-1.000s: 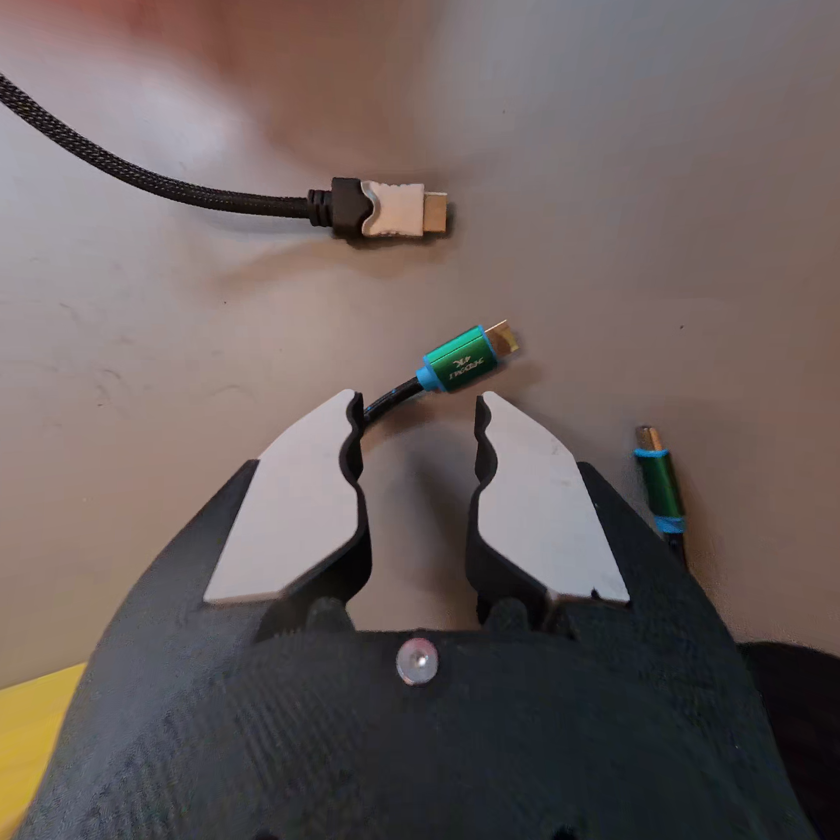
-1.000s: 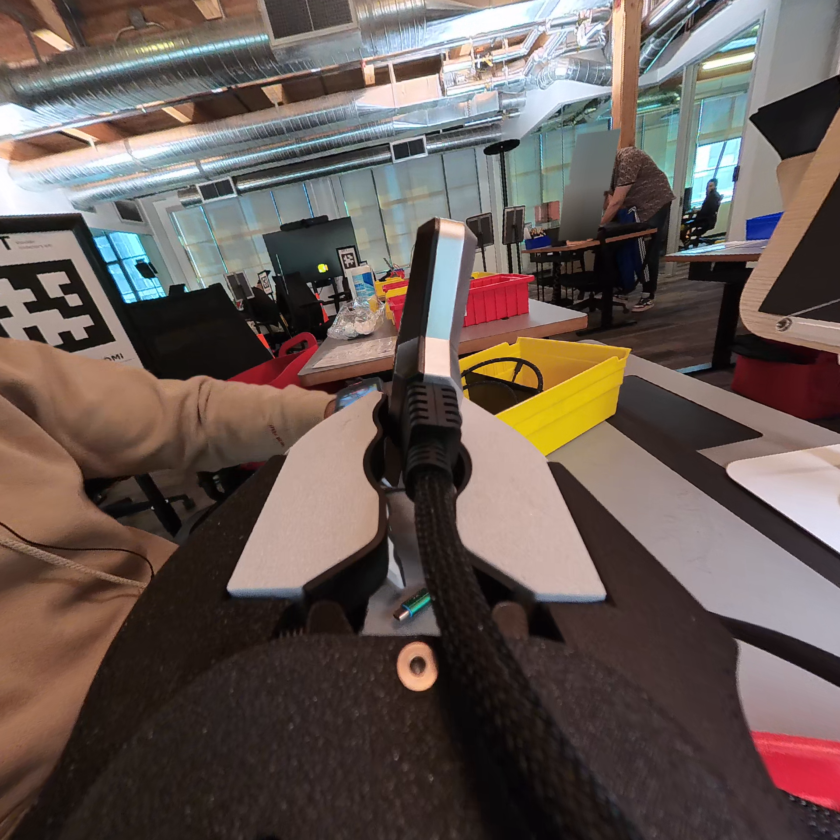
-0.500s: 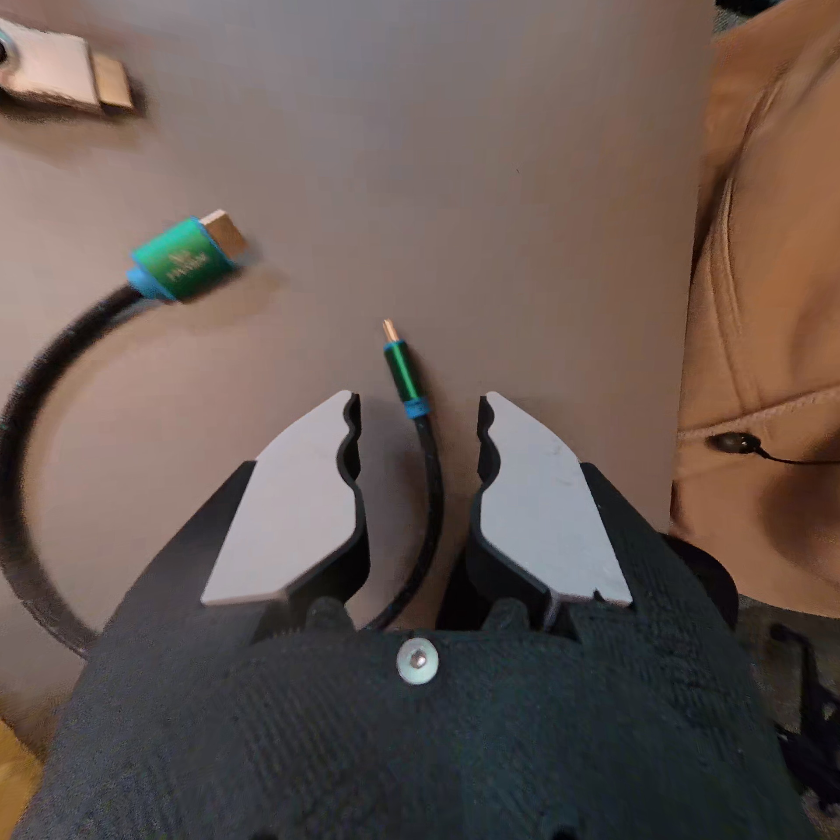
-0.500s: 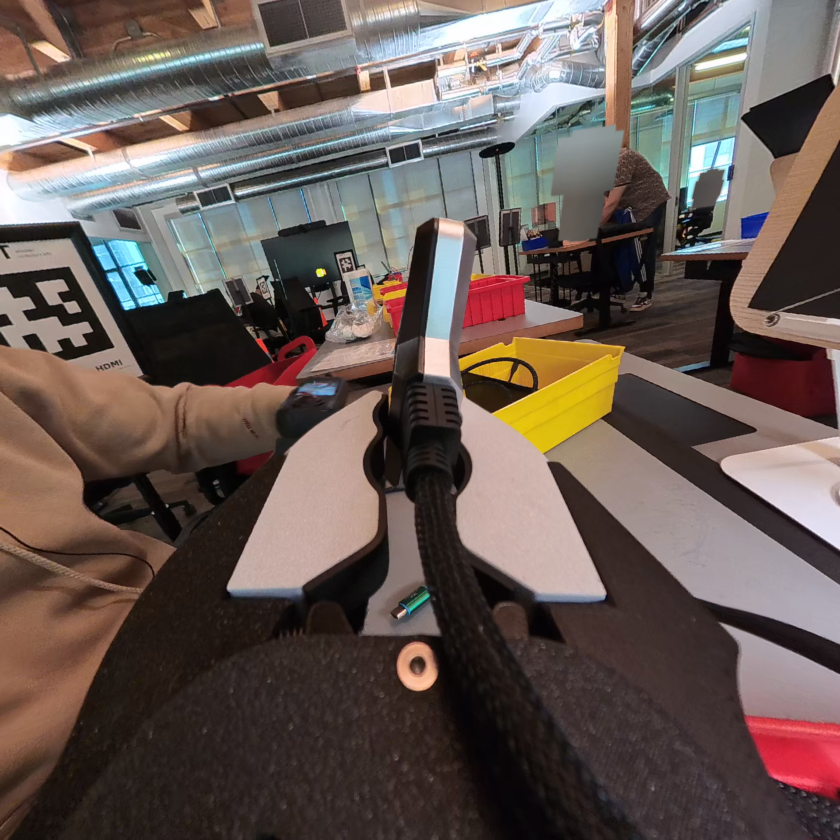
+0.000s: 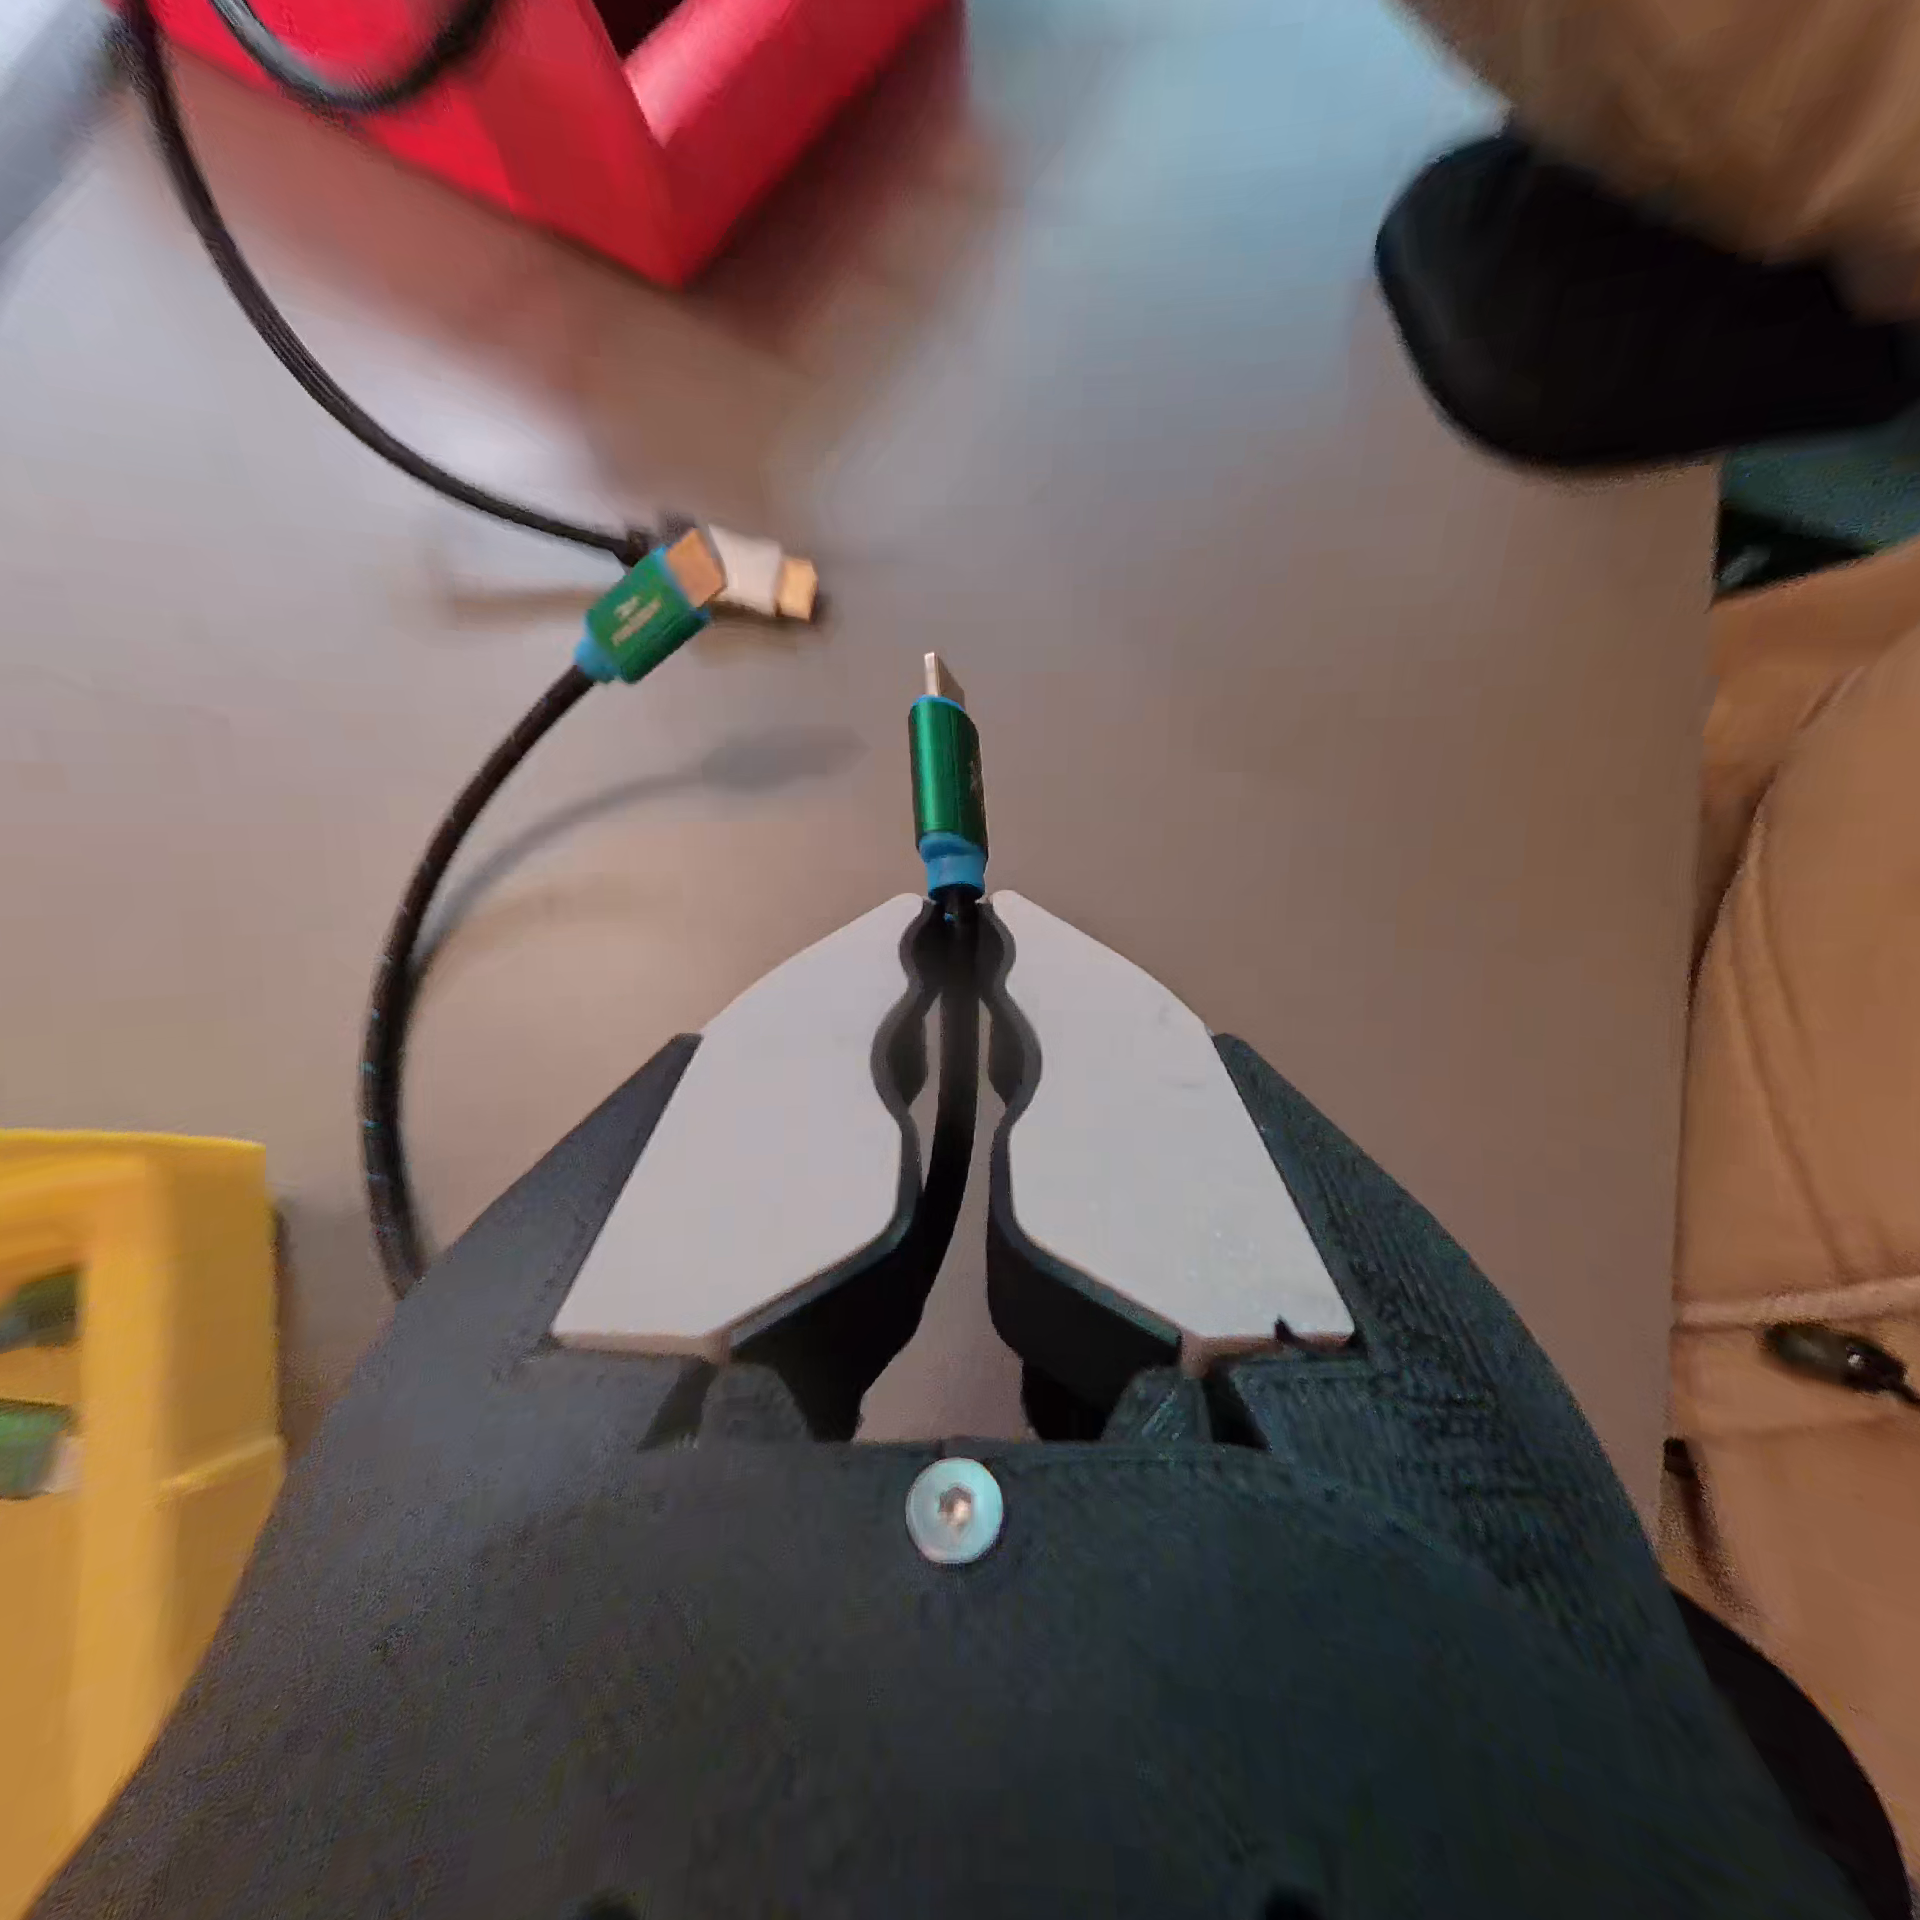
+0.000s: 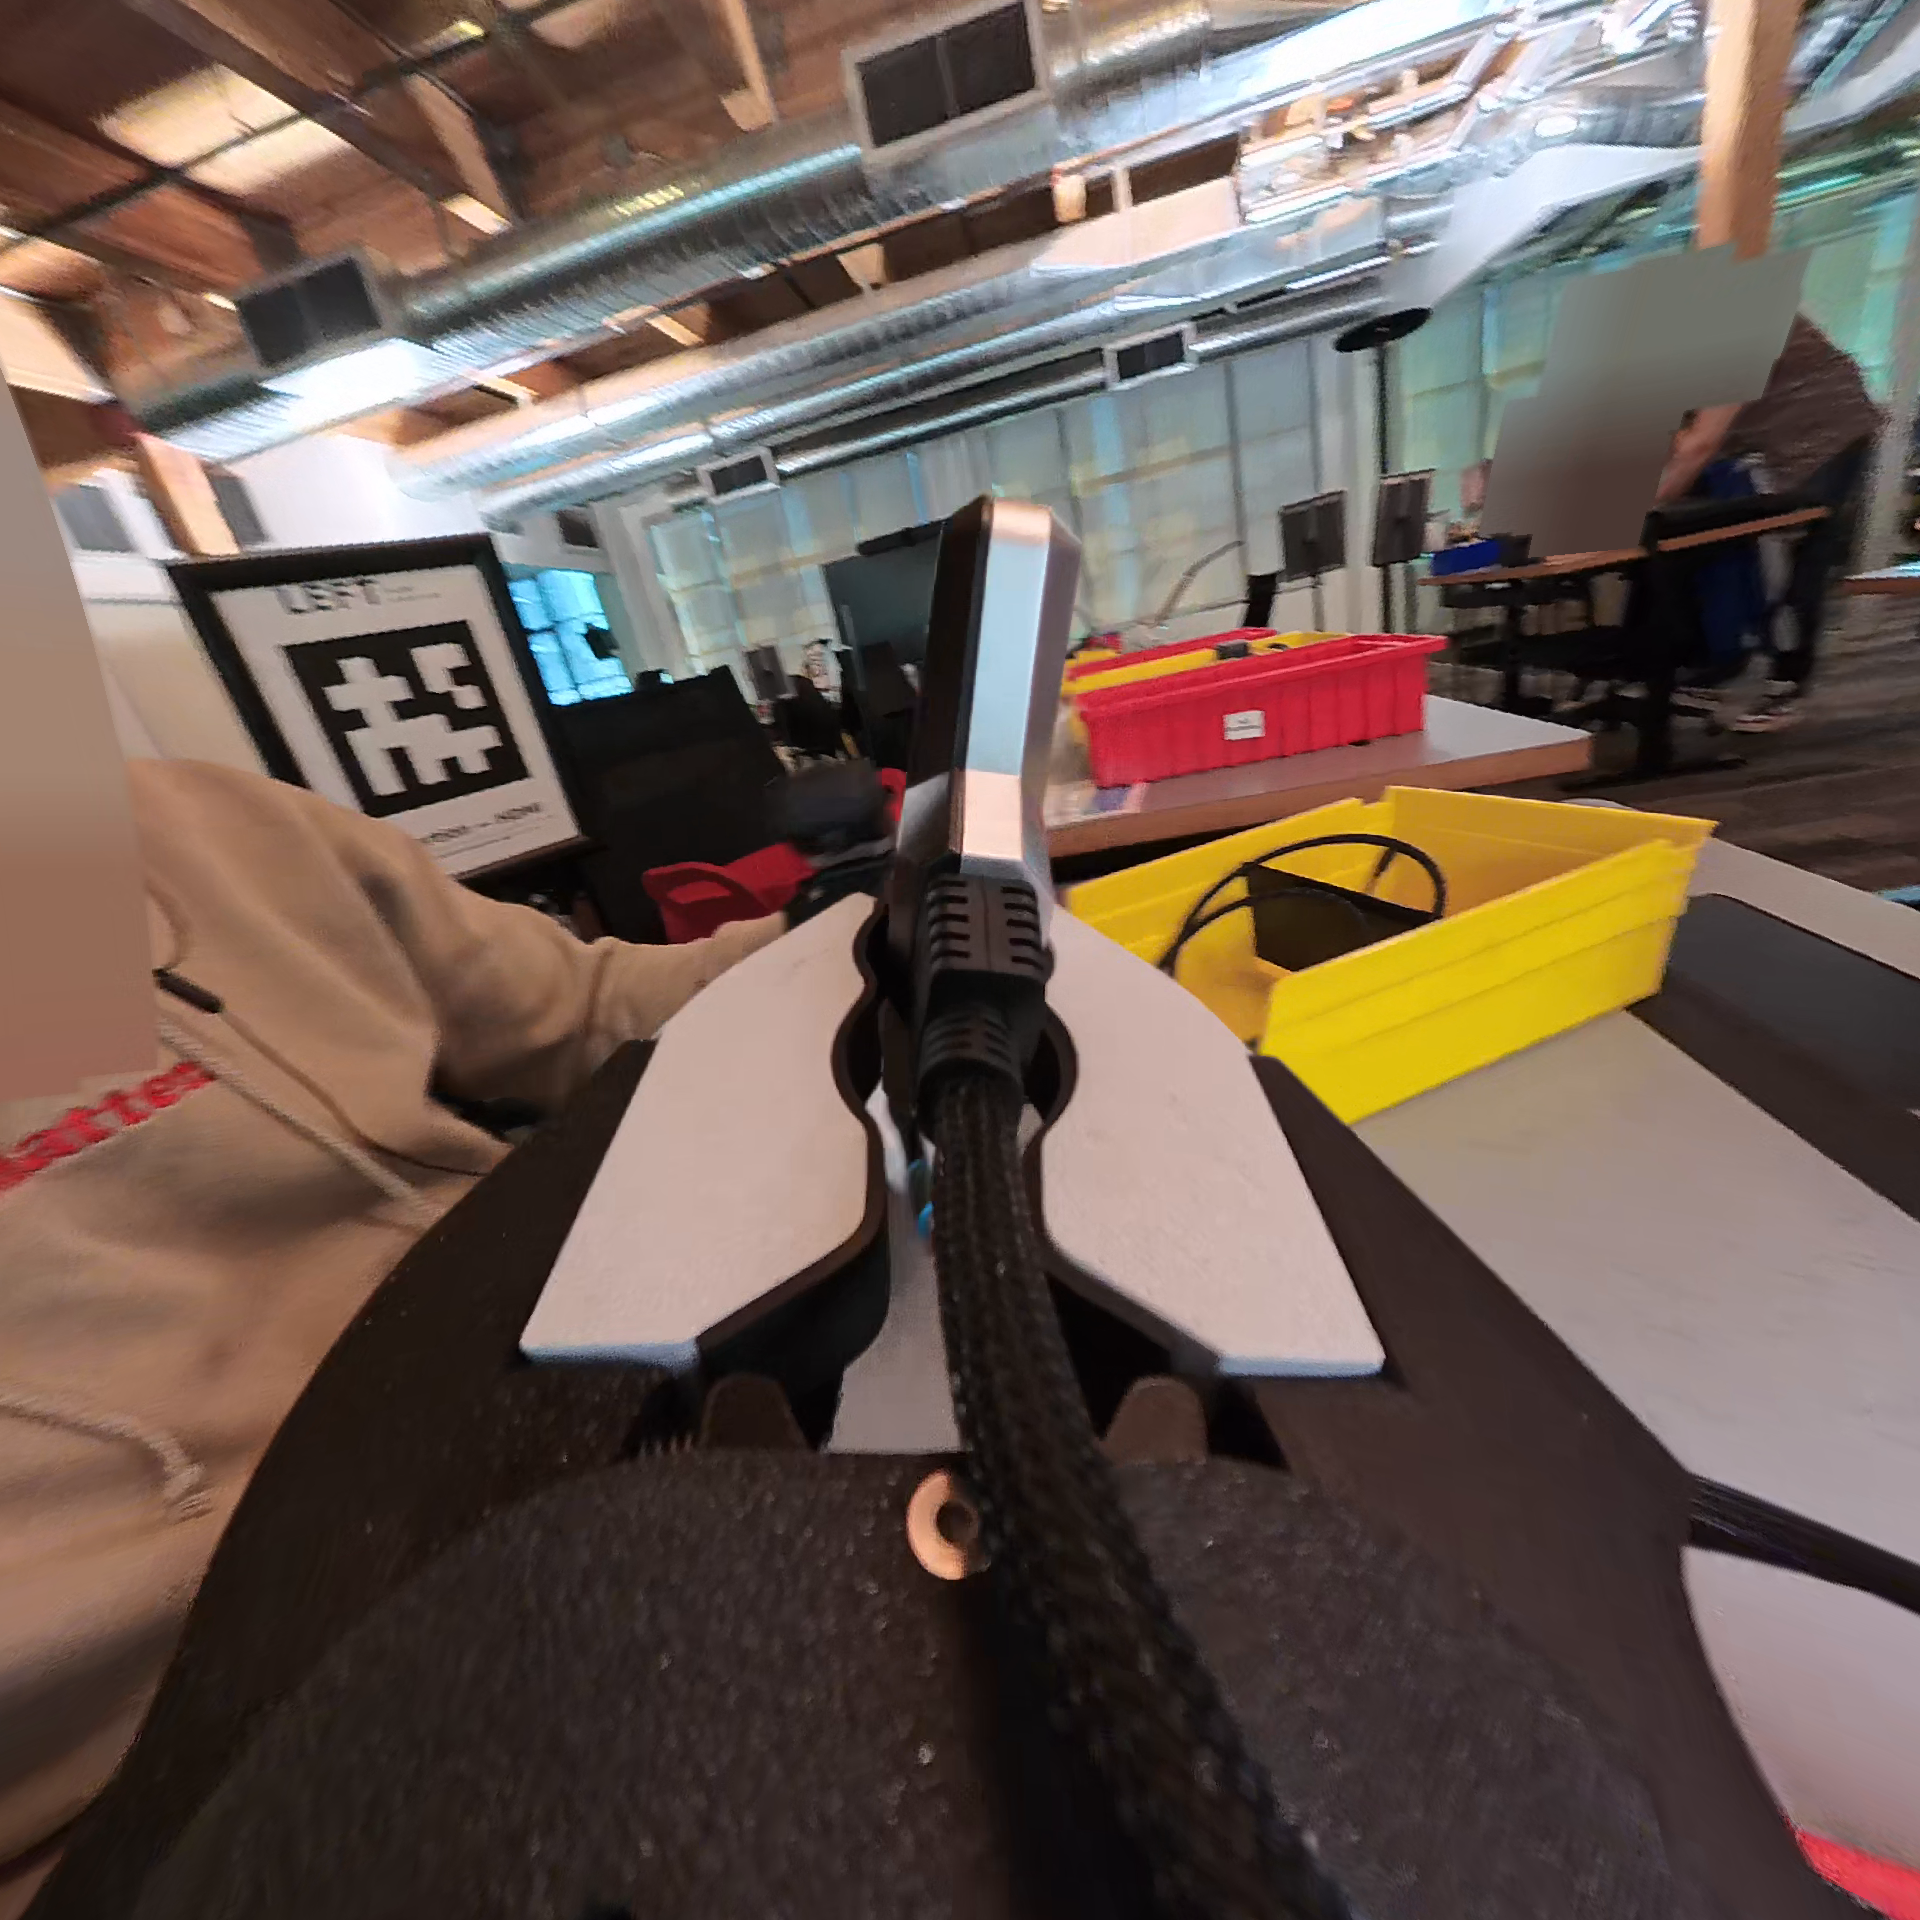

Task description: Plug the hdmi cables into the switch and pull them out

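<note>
Fingers of my left gripper (image 5: 951, 902) clamp the cord just behind the green plug (image 5: 947, 777); right gripper (image 6: 961, 971) clamps the switch (image 6: 987, 686), raised above the desk (image 6: 1621, 1195). Risk: held by cord, plug may swivel and miss its port.

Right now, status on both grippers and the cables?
Left gripper shut on green plug's cable, plug pointing forward. Right gripper shut on switch, held upright. Nothing plugged in yet.

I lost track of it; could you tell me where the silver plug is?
Left wrist view, upper left of centre: the silver plug lies on the table, touching a green plug.
</note>
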Tool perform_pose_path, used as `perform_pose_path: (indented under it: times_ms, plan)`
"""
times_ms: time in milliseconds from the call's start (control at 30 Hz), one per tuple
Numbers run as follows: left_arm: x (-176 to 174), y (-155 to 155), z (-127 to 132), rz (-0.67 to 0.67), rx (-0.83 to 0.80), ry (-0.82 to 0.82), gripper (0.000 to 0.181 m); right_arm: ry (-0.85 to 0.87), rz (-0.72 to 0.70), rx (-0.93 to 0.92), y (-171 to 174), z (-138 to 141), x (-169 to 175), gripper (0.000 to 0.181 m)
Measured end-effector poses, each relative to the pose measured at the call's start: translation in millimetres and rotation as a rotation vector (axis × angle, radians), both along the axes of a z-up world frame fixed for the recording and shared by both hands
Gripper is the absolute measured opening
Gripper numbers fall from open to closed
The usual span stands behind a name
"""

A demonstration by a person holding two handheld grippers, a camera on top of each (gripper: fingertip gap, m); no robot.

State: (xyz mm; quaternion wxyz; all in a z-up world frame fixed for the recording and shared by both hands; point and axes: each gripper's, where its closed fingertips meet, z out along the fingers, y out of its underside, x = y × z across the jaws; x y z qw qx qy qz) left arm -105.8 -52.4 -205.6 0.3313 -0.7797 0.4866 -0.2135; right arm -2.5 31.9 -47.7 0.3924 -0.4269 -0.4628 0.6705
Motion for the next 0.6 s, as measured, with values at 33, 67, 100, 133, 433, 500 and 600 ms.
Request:
perform_pose_path:
  times_ms: [33,67,100,133,433,500,600]
  plan:
    - [2.6,5.5,13.7,0.004,0.016,-0.034,0.007,0.013,0.030,-0.005,-3.5,1.4,2.9,0.023]
    - [5.1,11.2,27.0,0.008,0.034,-0.060,0.007,0.027,0.056,-0.007,-6.6,2.9,5.8,0.023]
    - [7.5,16.2,39.6,0.008,0.050,-0.079,0.007,0.041,0.085,-0.010,-9.9,4.5,9.0,0.023]
    - [9.8,20.8,51.4,0.006,0.062,-0.091,0.007,0.056,0.111,-0.015,-12.6,6.5,12.2,0.023]
    - [39.1,41.9,121.7,-0.075,0.150,-0.074,0.007,0.063,0.217,-0.021,-23.3,7.4,26.2,0.023]
    - [45.5,43.7,120.2,-0.100,0.178,-0.035,0.007,0.019,0.195,-0.009,-21.6,0.9,21.7,0.023]
    - [52.8,46.1,112.1,-0.115,0.180,-0.021,0.007,-0.050,0.162,0.011,-19.1,-11.0,12.0,0.023]
